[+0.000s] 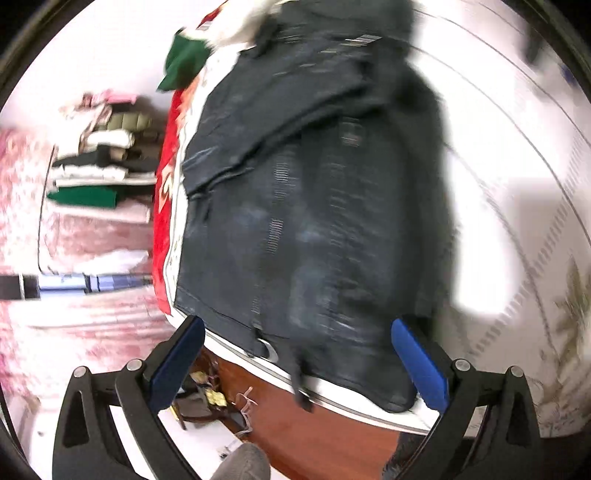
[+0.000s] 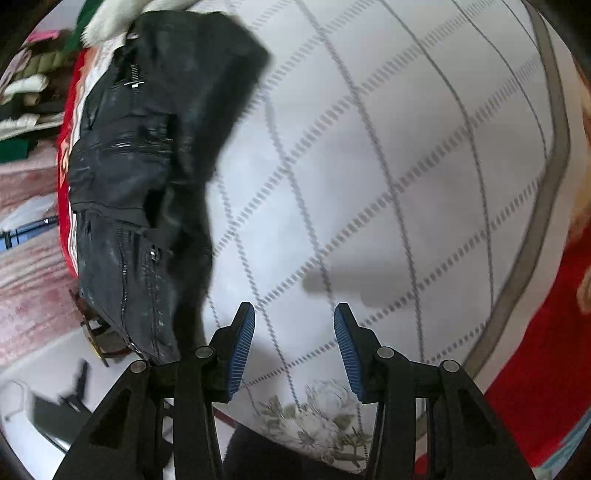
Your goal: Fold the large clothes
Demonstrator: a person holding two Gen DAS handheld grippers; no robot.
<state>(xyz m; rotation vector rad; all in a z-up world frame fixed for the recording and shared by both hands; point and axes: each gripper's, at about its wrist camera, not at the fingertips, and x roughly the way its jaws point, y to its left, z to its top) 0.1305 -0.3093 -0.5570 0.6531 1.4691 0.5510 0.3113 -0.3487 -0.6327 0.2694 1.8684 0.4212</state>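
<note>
While jaws gape, dark jacket [image 2: 147, 177] left of right hand-held gripper [image 2: 293, 343], untouched.

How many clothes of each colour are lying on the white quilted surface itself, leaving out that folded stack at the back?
Black: 1, the black jacket
Red: 1, the red garment under its edge
Green: 1, the green piece at the far end
White, fluffy: 1, the white fluffy piece, partly out of frame
Total: 4 that I can make out

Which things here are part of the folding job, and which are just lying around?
Part of the job: dark jacket, left tongs, right tongs, both open and empty.

Lying around: stack of folded clothes, red garment, green garment.
</note>
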